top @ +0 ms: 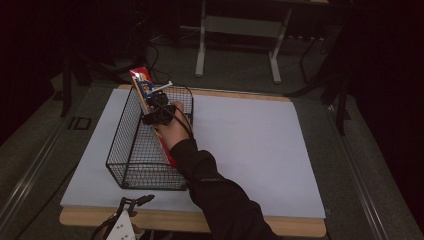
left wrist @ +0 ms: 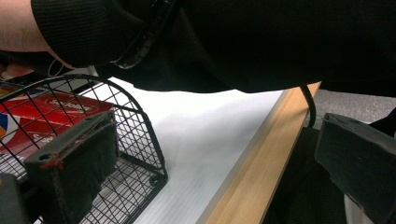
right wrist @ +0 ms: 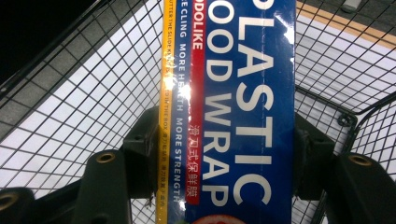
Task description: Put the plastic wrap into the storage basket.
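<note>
Right gripper [top: 159,111] clamped on wrap box [top: 150,107], box tilted lengthwise inside wire basket [top: 131,165], far end poking above rim. Left gripper [top: 134,202] jaws apart, empty, at table's [top: 260,135] near edge beside basket.

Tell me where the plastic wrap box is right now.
In the high view, the plastic wrap box sits at table left, clamped in the right gripper and slanting into the wire basket.

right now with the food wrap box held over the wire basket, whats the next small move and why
Probably keep lowering the box. The right gripper is shut on the plastic food wrap box, which sits tilted in the wire basket, its far end poking above the rim. Releasing now would likely leave it propped. The left gripper waits open at the table edge.
</note>
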A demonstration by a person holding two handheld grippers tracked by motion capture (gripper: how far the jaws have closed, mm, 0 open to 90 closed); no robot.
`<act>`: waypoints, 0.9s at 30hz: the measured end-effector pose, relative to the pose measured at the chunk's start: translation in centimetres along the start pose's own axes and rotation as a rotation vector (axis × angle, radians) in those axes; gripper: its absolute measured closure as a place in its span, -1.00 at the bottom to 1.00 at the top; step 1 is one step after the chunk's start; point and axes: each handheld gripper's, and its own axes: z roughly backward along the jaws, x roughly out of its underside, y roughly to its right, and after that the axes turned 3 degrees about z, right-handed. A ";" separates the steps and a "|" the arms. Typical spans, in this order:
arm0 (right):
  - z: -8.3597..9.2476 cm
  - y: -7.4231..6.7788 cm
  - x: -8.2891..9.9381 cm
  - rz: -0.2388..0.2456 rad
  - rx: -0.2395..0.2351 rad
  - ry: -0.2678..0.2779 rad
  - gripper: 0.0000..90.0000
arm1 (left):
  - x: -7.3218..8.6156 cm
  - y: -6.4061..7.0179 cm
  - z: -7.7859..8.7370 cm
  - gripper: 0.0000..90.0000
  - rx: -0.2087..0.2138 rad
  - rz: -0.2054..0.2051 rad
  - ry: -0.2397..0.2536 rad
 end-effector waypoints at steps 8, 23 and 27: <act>-1.0 0.0 1.1 0.002 0.009 -0.066 -0.13 | 0.0 0.0 0.0 -0.99 -0.001 -0.002 0.001; -1.3 0.2 2.3 0.009 -0.003 -0.054 -0.14 | 0.0 0.0 -0.1 -1.00 0.000 0.001 -0.002; -1.3 0.3 2.2 0.013 -0.016 -0.059 -0.16 | 0.0 0.0 -0.1 -0.99 0.001 0.000 -0.004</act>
